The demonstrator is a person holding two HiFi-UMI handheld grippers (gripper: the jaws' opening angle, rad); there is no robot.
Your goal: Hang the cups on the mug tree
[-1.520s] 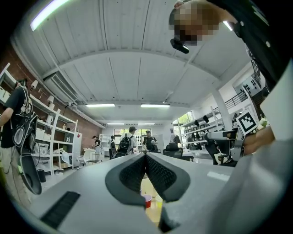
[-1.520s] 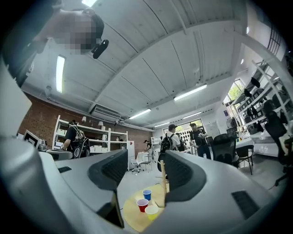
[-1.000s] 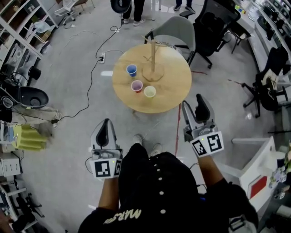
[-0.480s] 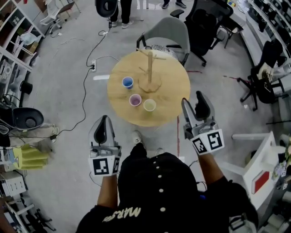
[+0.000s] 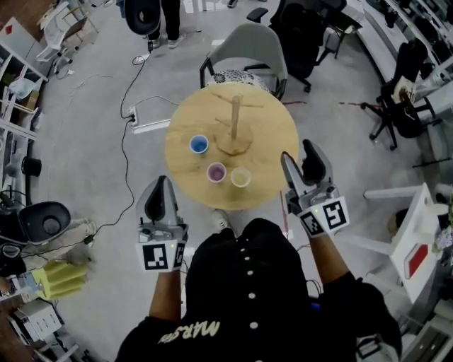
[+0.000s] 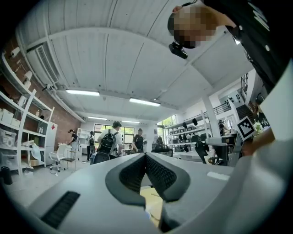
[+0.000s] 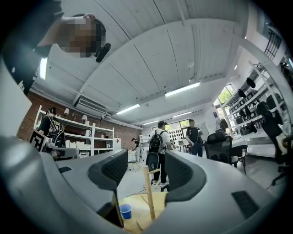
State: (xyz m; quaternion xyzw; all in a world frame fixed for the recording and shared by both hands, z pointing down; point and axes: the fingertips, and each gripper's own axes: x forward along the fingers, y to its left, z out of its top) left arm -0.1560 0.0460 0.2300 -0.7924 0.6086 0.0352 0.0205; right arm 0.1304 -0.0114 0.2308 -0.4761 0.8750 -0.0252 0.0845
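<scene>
Three cups stand upright on a round wooden table (image 5: 277, 152): a blue cup (image 5: 199, 144), a pink cup (image 5: 216, 172) and a pale yellow cup (image 5: 241, 177). Behind them rises the wooden mug tree (image 5: 235, 121), its pegs bare. My left gripper (image 5: 161, 185) hangs off the table's near left edge, jaws shut and holding nothing. Off the near right edge my right gripper (image 5: 299, 158) is open and holds nothing. In the right gripper view the mug tree (image 7: 147, 192) and blue cup (image 7: 124, 211) show through the gap of the right gripper (image 7: 144, 161). The left gripper (image 6: 145, 157) has its pads pressed together.
A grey chair (image 5: 248, 46) stands right behind the table, with black office chairs (image 5: 304, 28) further back. A power strip and cable (image 5: 145, 126) lie on the floor at the left. People (image 5: 159, 18) stand beyond. Shelving lines the left side; a white desk (image 5: 414, 233) is at the right.
The table with cups and mug tree has drawn closer to both grippers as the person walks up. Both grippers keep their pose and jaw state.
</scene>
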